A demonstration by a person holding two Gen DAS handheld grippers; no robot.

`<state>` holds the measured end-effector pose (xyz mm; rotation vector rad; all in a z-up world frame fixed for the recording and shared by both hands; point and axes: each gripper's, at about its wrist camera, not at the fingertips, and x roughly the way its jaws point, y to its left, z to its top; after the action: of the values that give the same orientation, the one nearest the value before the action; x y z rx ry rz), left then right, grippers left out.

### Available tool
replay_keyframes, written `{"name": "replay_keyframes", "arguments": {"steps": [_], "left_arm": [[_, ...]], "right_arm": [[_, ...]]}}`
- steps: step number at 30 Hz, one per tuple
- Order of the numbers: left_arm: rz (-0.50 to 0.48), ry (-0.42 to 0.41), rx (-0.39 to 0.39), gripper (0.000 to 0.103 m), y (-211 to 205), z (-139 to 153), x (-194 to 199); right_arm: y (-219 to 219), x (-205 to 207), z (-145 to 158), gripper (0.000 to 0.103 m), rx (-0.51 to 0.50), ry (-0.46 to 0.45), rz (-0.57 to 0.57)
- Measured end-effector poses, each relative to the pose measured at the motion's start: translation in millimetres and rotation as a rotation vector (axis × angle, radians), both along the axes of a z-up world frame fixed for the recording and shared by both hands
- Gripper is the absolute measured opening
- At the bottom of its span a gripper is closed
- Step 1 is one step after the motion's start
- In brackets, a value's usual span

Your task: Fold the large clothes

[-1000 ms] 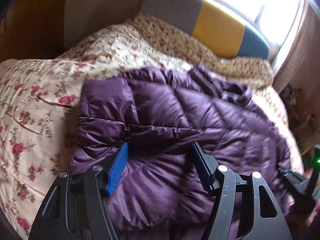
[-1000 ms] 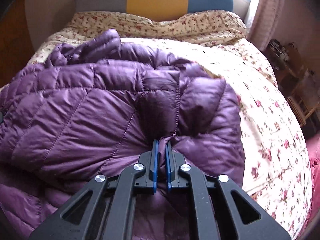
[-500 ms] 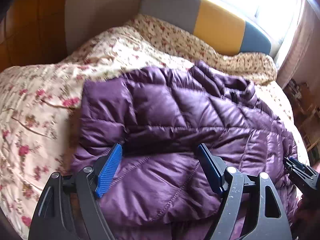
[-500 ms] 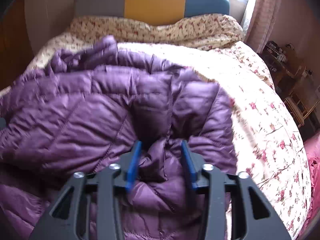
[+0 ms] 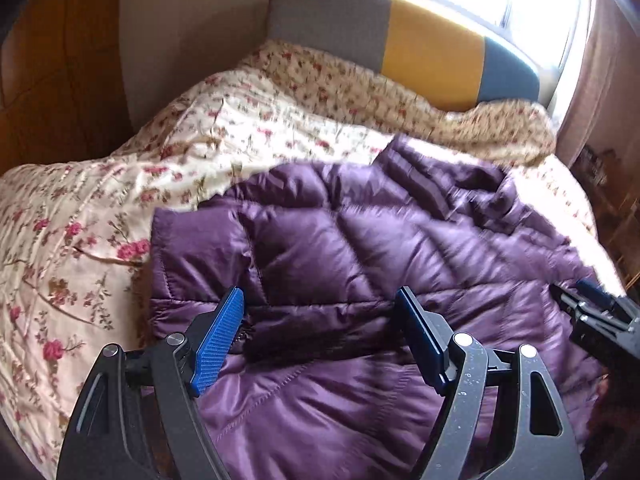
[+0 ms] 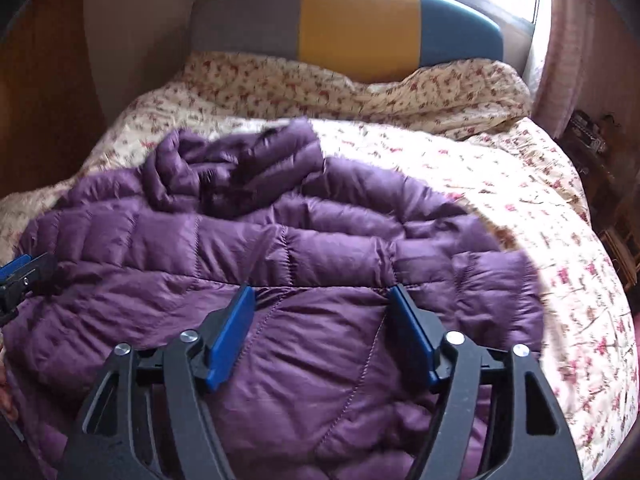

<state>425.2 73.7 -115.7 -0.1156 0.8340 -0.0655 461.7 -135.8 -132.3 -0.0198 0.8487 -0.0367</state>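
Observation:
A purple quilted down jacket [image 5: 360,264] lies folded over on the flowered bed cover; it also shows in the right wrist view [image 6: 280,264]. Its collar or hood is bunched at the far end [image 6: 236,164]. My left gripper [image 5: 320,300] is open and empty, just above the jacket's near left part. My right gripper [image 6: 322,296] is open and empty, above the jacket's near right part. The right gripper also shows at the right edge of the left wrist view [image 5: 592,312], and the left gripper shows at the left edge of the right wrist view [image 6: 24,272].
The flowered bed cover [image 6: 500,184] spreads around the jacket. A grey, yellow and blue headboard [image 6: 352,20] stands at the far end below a bright window. Wooden panelling [image 5: 52,80] is on the left, a curtain and cluttered shelves [image 6: 592,144] on the right.
My right gripper was shut on a pinch of the jacket, has opened and let it go, and has drawn back. My left gripper stayed open and also drew back a little.

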Motion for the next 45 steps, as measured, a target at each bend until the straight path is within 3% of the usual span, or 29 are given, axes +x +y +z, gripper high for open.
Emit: {"name": "replay_keyframes", "arguments": {"steps": [9, 17, 33, 35, 37, 45], "left_arm": [[-0.010, 0.000, -0.004, 0.078, 0, -28, 5], [-0.002, -0.009, 0.028, 0.078, -4, -29, 4], [-0.006, -0.006, 0.005, 0.079, -1, -21, 3], [-0.001, 0.003, -0.003, 0.080, 2, -13, -4], [-0.003, -0.005, 0.003, 0.081, 3, -6, -14], [-0.013, -0.041, 0.016, 0.083, 20, 20, -87]], "right_arm": [[1, 6, -34, 0.072, -0.008, -0.022, 0.020], [-2, 4, -36, 0.073, 0.009, -0.034, 0.021], [1, 4, -31, 0.076, -0.018, -0.020, 0.018], [-1, 5, -23, 0.081, -0.018, 0.009, 0.023], [-6, 0, -9, 0.096, 0.040, 0.023, 0.029], [-18, -61, 23, 0.097, 0.083, 0.029, 0.085]]}}
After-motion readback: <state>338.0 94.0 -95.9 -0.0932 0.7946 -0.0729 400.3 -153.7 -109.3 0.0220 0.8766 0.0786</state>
